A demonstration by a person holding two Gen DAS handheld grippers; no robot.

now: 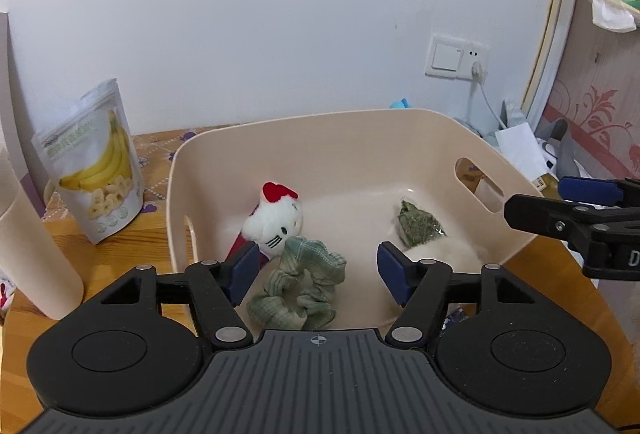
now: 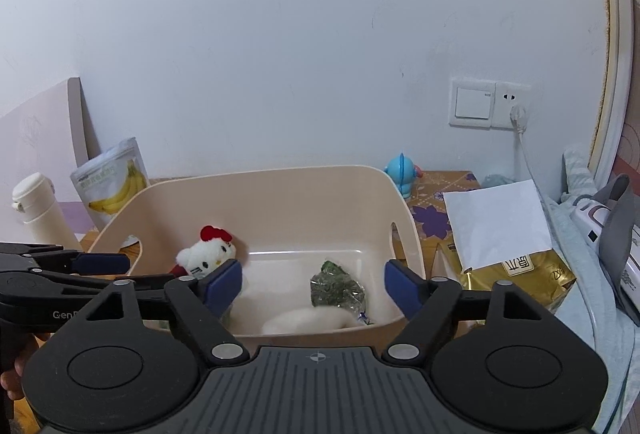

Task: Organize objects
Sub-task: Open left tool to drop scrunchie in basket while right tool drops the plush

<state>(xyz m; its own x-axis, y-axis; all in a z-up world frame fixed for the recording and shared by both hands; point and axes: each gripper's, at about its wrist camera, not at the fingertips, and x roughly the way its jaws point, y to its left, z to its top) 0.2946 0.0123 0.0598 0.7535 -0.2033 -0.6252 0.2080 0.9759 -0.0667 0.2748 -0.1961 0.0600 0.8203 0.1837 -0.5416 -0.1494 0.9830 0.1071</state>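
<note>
Both grippers hang open over the beige bin [image 1: 400, 130], holding nothing.

The green plaid scrunchie [image 1: 302, 284] lies flat at the bin's 6 o'clock below the left gripper [image 1: 318, 272]; no long axis shows. The Hello Kitty plush [image 1: 274, 218], head toward 12, lies at 9; the green leaf packet [image 2: 338, 288] and a white fluffy thing [image 2: 308, 320] lie below the right gripper [image 2: 314, 288]. A banana-chip pouch [image 1: 94, 162] stands outside at 9.

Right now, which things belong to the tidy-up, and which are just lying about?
Job:
beige bin
cat plush
green scrunchie
green packet
white fluffy item

Lying about:
banana chip pouch
white flask
blue toy
gold bag
</note>
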